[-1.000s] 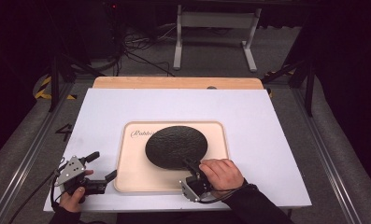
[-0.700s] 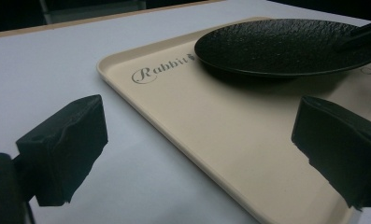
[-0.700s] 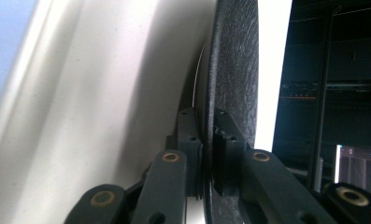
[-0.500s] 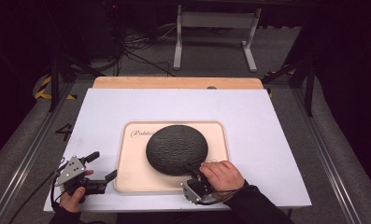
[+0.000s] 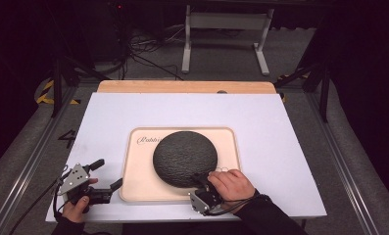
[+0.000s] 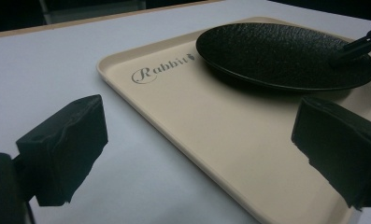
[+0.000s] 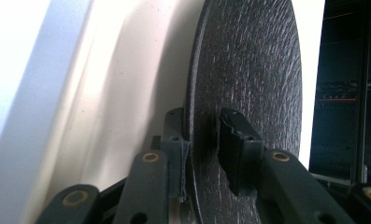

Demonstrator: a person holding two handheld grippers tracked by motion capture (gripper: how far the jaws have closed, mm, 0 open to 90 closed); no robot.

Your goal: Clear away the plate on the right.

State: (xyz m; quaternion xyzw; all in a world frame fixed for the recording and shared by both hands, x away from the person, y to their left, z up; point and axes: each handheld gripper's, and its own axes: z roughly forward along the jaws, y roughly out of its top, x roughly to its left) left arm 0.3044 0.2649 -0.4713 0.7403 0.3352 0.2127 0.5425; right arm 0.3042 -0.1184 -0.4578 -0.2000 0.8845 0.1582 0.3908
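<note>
Nearest me, my right gripper [image 5: 200,177] is clamped on the near rim of the black plate [image 5: 184,157], one jaw under the edge and one on top, as the right gripper view shows plainly. My right hand [image 5: 231,184] rests at the tray's near right corner. Off to my left, my left gripper [image 5: 105,175] sits on the white table [image 5: 280,147] just beside the tray's near left corner, its jaws spread wide with nothing between them. The plate lies on the beige tray [image 5: 138,181], beside the "Rabbit" lettering [image 6: 162,70]. Beyond the table's far edge stands a grey metal stand [image 5: 226,29].
</note>
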